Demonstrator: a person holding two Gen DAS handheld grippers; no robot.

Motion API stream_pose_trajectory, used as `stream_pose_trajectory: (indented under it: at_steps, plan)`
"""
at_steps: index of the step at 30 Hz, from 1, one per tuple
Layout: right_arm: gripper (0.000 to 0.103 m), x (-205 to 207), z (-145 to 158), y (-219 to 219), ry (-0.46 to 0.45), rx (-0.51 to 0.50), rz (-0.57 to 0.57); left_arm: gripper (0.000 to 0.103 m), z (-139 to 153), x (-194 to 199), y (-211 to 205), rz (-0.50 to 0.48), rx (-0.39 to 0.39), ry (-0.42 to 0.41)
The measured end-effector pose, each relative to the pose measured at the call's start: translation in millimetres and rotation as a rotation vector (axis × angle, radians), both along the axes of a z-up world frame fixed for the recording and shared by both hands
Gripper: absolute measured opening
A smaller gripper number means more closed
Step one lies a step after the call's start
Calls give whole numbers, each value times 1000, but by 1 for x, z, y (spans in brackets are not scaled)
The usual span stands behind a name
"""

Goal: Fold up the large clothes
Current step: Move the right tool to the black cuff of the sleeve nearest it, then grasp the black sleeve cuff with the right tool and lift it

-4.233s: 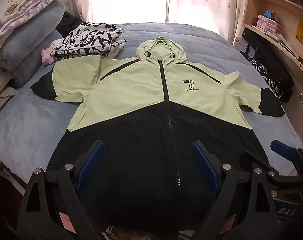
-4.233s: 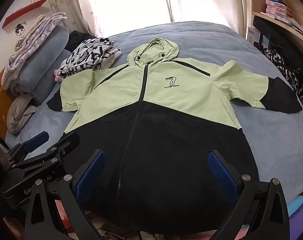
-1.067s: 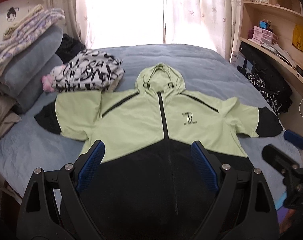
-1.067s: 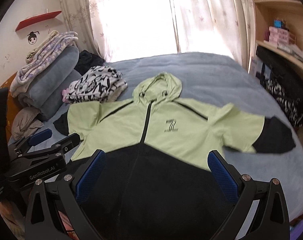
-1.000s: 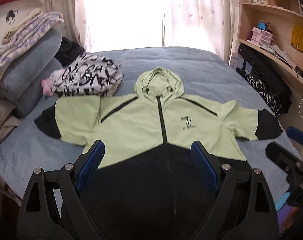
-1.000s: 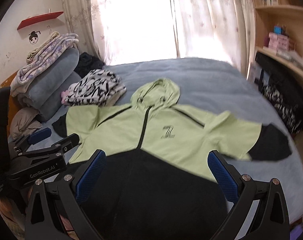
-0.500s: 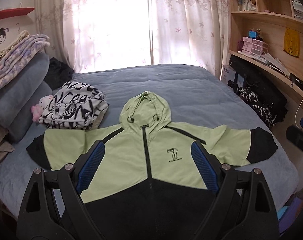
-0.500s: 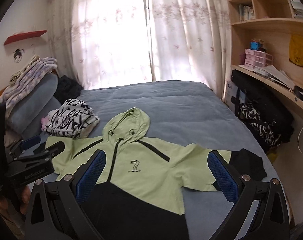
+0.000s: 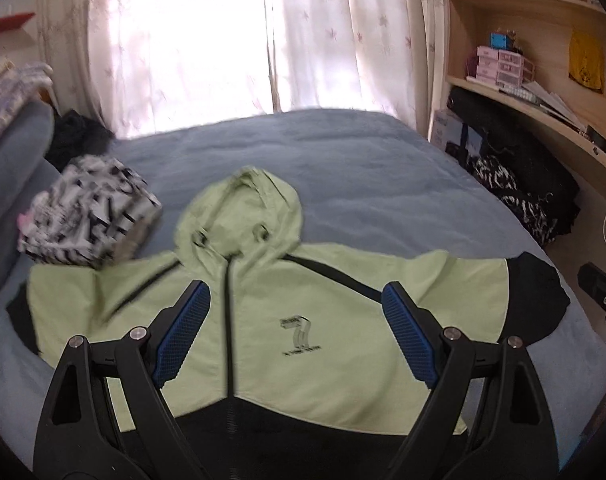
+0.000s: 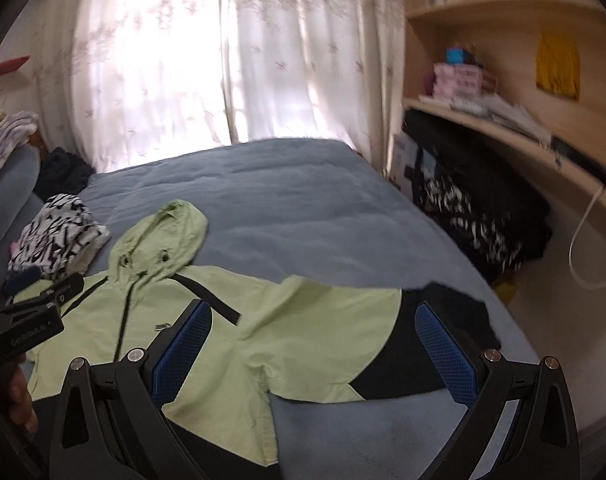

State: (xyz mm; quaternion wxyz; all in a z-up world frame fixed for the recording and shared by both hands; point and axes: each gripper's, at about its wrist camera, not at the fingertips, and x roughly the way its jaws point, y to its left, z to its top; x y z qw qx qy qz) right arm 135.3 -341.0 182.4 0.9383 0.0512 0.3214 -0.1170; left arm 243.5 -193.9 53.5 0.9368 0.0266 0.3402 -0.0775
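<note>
A light green and black hooded jacket (image 9: 327,312) lies flat, front up and zipped, on the blue bed (image 9: 343,160), hood toward the window, sleeves spread. My left gripper (image 9: 295,320) is open and empty above its chest. My right gripper (image 10: 315,336) is open and empty above the jacket's (image 10: 263,320) right sleeve, whose black cuff (image 10: 443,320) lies near the bed's right edge. The left gripper's body shows at the left edge of the right wrist view (image 10: 27,320).
A folded black-and-white patterned garment (image 9: 87,216) lies beside the jacket's left shoulder. Grey pillows and folded blankets (image 9: 7,152) are stacked at the far left. A wooden shelf unit (image 9: 543,92) and dark clothes (image 9: 519,176) stand right of the bed. Curtains (image 9: 243,40) cover the window.
Both grippers have risen and moved forward from the hem toward the chest and tilted up. The right one has swung right, over the right sleeve. Both stay open.
</note>
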Motion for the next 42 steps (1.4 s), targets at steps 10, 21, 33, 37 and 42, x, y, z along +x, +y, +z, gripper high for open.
stream_pose_trajectory:
  at_steps: [10, 21, 33, 37, 42]
  plan:
    - [100, 16, -162, -170, 147, 250, -336, 80, -112, 54, -89, -57, 18, 108]
    - [94, -7, -279, -289, 167, 607, -486, 71, -180, 91, -153, -67, -11, 244]
    - [19, 34, -286, -300, 40, 700, -502, 71, -173, 79, -147, -142, -109, 271]
    - [16, 31, -212, -246, -88, 592, -350, 71, -149, 65, -121, -126, -119, 227]
    - [13, 47, -110, -134, -234, 481, -1, 71, -112, 47, -56, -38, -101, 144]
